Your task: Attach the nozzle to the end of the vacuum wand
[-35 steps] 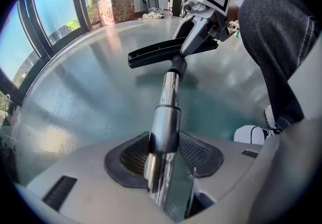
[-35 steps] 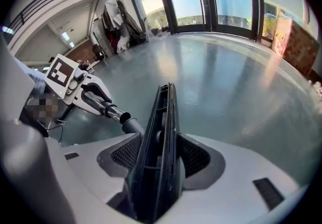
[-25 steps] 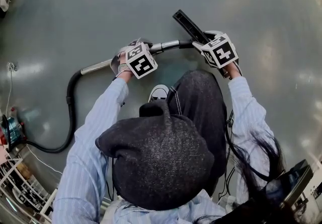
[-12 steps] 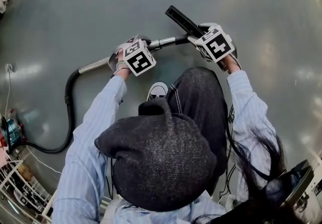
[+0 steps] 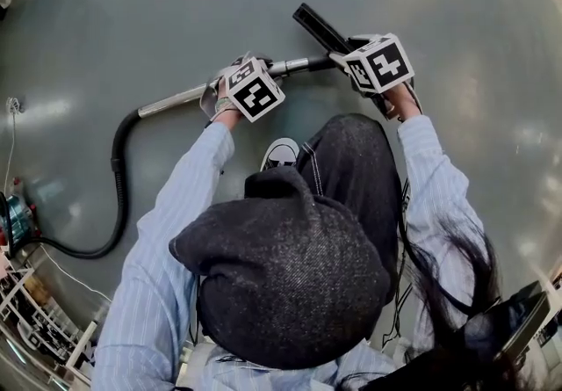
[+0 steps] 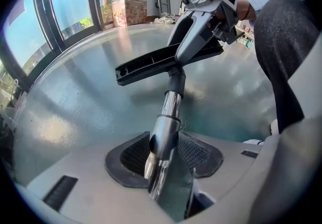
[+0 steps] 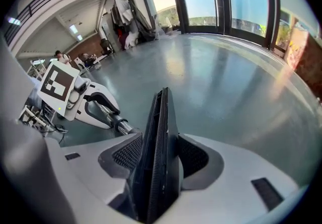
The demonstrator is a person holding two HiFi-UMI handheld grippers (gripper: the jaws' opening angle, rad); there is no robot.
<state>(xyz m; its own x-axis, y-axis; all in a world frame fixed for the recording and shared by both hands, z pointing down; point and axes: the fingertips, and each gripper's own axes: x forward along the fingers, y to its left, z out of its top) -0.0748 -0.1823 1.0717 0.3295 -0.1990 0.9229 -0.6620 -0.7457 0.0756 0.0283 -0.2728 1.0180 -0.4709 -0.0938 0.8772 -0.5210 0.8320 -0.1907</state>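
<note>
The left gripper [image 6: 163, 153] and the right gripper [image 7: 159, 156] both hold tight.
Left fingers [image 6: 133, 155] clamp the shiny wand [image 6: 171, 104]; right fingers [image 7: 126, 155] have just been closing and pinch the flat nozzle [image 7: 160, 127] at the wand's tip, above the floor [image 5: 132, 20]. Both look hard, light, slippery: hold near the join.

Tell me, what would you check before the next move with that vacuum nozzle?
1. Left gripper clamps the metal wand: ok.
2. Right gripper holds the floor nozzle, its jaws having just been closing on it: ok.
3. Nozzle neck meets the wand's end: ok.
4. Neck pushed fully home: cannot tell.
5. Hose lies unkinked on the floor: ok.
</note>
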